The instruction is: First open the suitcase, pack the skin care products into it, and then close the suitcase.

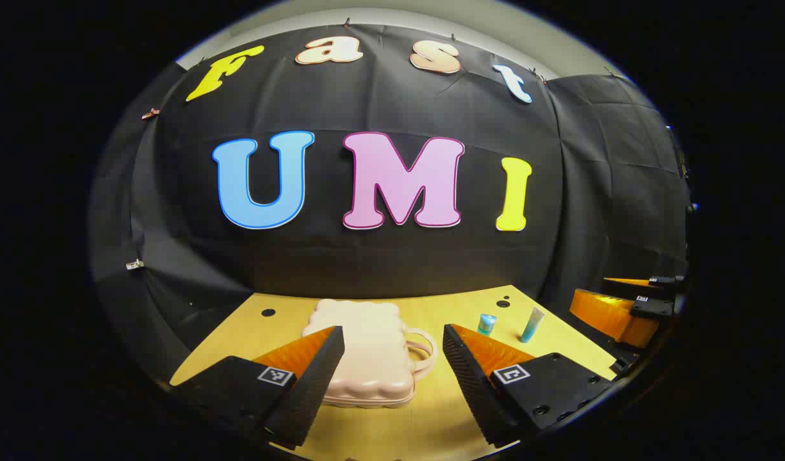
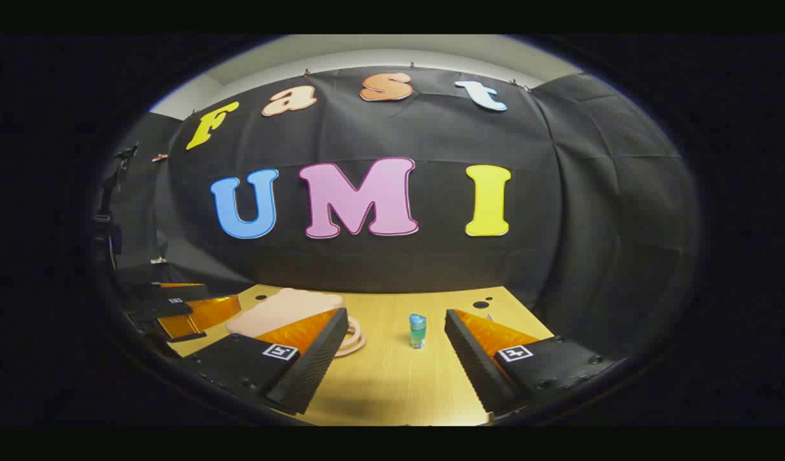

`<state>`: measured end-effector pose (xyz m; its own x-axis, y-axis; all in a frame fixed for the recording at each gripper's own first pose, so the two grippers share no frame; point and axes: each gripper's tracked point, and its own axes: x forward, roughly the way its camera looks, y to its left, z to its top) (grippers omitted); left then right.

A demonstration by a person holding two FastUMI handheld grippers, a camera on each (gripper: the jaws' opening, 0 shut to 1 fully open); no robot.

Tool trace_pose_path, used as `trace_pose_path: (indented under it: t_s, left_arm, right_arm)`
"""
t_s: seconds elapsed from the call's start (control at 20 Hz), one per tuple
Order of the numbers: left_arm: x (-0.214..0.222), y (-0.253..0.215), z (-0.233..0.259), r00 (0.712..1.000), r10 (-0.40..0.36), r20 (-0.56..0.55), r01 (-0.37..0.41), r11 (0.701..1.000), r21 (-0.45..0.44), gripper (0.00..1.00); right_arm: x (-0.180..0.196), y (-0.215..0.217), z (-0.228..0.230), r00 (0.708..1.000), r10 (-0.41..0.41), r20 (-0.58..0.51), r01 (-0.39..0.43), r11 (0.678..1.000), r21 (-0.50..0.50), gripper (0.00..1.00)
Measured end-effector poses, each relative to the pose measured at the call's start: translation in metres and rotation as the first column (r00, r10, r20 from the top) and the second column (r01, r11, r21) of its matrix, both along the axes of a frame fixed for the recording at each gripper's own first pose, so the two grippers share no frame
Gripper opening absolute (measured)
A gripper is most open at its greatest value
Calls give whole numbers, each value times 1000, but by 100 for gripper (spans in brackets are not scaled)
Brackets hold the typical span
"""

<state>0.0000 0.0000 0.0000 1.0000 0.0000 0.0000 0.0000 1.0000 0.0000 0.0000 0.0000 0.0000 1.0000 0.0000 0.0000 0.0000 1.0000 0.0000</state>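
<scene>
A pale pink suitcase lies shut on the yellow table, its handle pointing right. My left gripper hovers open just in front of it, one finger covering the case's near left corner. Right of the case stand a small blue bottle and a blue tube. In the right gripper view, my right gripper is open, with the blue bottle upright on the table between and beyond its fingers. The suitcase lies to its left. The right finger largely hides the tube.
The right gripper shows at the far right edge of the left gripper view; the left gripper shows at the left of the right gripper view. Small dark holes mark the table's back corners. The black cloth wall rises right behind the table.
</scene>
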Motion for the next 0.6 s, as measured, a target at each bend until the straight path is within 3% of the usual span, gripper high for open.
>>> trace_pose_path:
  t_s: [0.25,0.6]
  left_arm:
    - [-1,-9,9,999,-28,26,27,999,43,98]
    - [-4,0,5,1000,-8,19,8,1000,22,97]
  right_arm:
    - [-1,1,1,1000,-2,4,2,1000,4,96]
    - [-4,2,1,1000,-1,6,1,1000,1,96]
